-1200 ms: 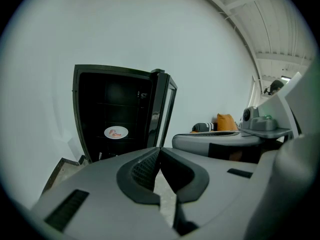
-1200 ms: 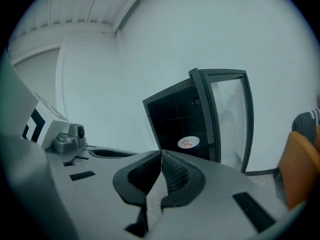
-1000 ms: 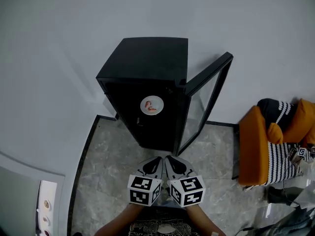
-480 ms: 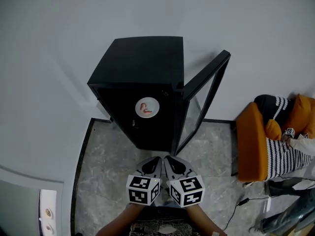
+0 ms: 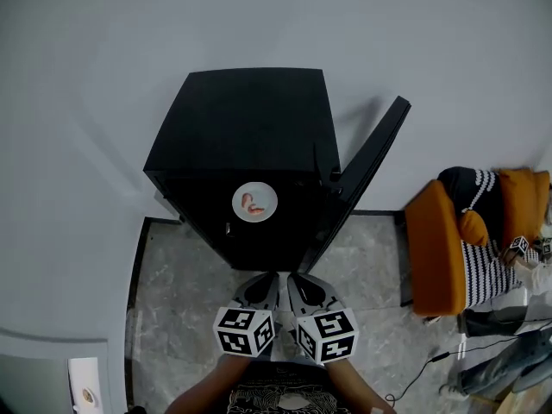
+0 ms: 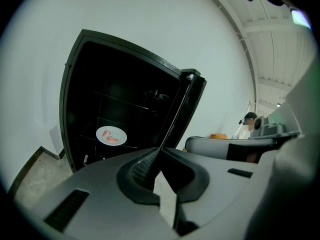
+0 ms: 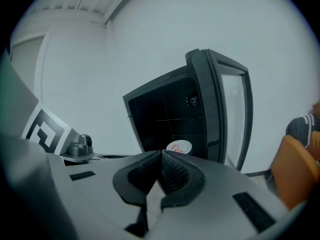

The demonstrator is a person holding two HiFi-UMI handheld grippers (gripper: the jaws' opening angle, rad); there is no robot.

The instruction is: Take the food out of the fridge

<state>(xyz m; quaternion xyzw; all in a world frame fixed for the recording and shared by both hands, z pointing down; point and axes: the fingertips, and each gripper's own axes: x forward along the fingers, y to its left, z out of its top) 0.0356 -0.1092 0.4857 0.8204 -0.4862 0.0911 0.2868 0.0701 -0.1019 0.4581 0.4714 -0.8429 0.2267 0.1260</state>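
A small black fridge (image 5: 241, 128) stands against the wall with its glass door (image 5: 366, 175) swung open to the right. Inside, on a shelf, rests a white plate (image 5: 254, 202) with pink food; the plate (image 6: 111, 136) also shows in the left gripper view, and the plate (image 7: 179, 147) peeks over the jaws in the right gripper view. My left gripper (image 5: 269, 281) and right gripper (image 5: 293, 281) are held side by side in front of the fridge, short of its opening. Both are shut with nothing between the jaws.
Grey marble floor (image 5: 185, 300) lies in front of the fridge. An orange chair (image 5: 440, 248) with striped cloth stands at the right, with cables on the floor beside it. The open door (image 7: 225, 114) juts out to the right of the fridge opening.
The fridge and the plate have shifted in the head view as I stepped closer and leftward; the door now appears more edge-on. Both grippers stay shut, side by side.
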